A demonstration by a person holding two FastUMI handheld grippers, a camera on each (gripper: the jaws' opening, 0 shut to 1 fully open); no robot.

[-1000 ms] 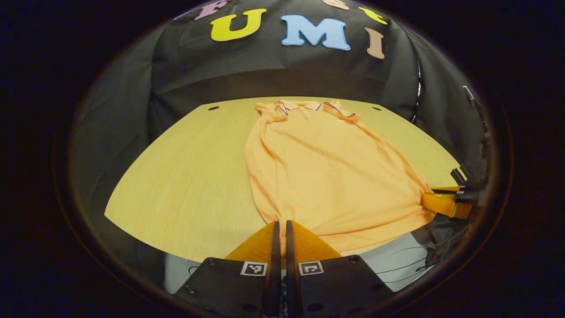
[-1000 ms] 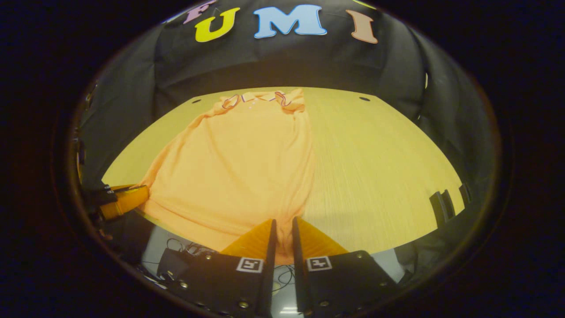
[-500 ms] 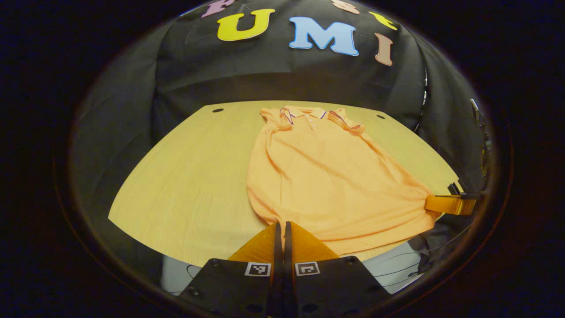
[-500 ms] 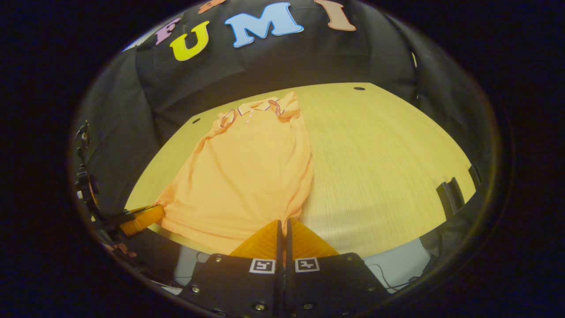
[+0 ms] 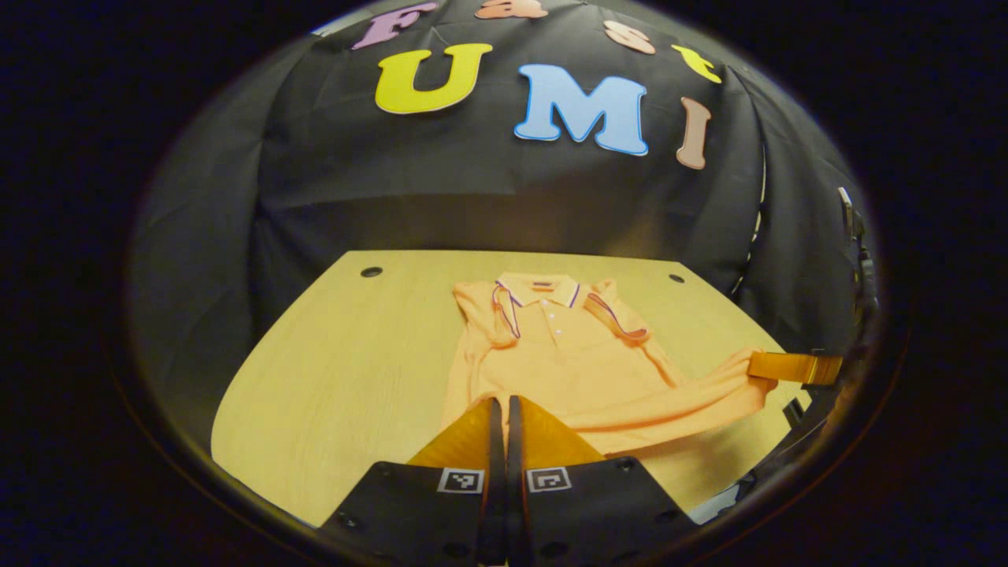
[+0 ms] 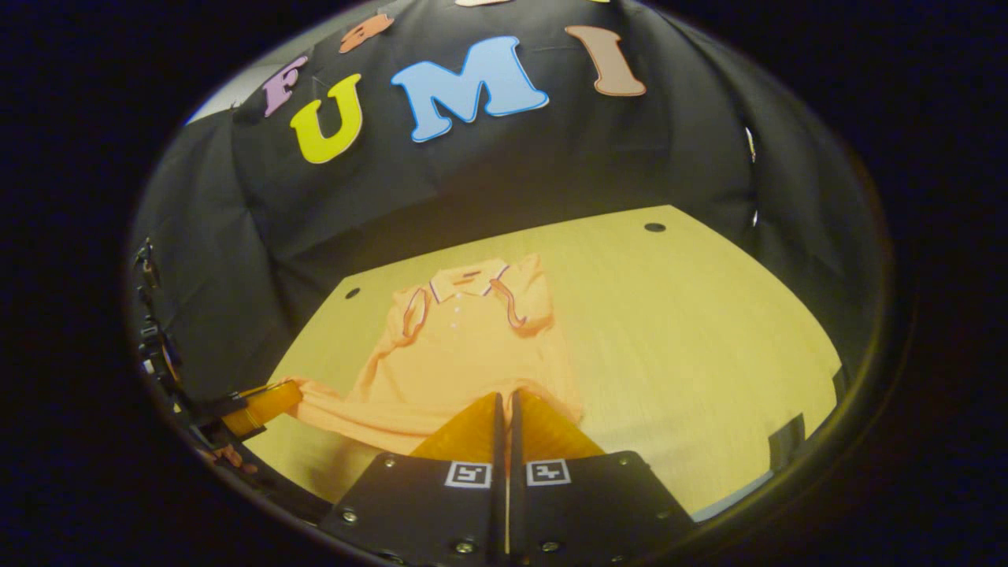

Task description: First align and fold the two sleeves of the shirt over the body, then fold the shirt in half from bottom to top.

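An orange polo shirt (image 5: 567, 358) lies on the wooden table (image 5: 339, 370) with its collar (image 5: 537, 288) at the far end and both sleeves folded onto the body. In the left gripper view my left gripper (image 5: 501, 400) is shut on the left corner of the hem, which is raised off the table. At the right of that view my right gripper (image 5: 757, 366) pinches the other corner. The right gripper view shows the shirt (image 6: 465, 346) with my right gripper (image 6: 506, 394) shut on its hem. My left gripper (image 6: 290, 391) holds the hem at the left there. The hem hangs stretched between the two.
Black cloth walls stand behind and beside the table. Small round holes (image 5: 371, 272) (image 5: 676, 278) mark the table's far corners. A dark bracket (image 6: 787, 445) sits at the table's near right edge in the right gripper view. Bare wood (image 6: 709, 339) lies right of the shirt.
Both grippers have risen and moved forward toward the collar, carrying the hem off the table and over the body. The right gripper's fingers, slightly apart a second ago, are pressed together.
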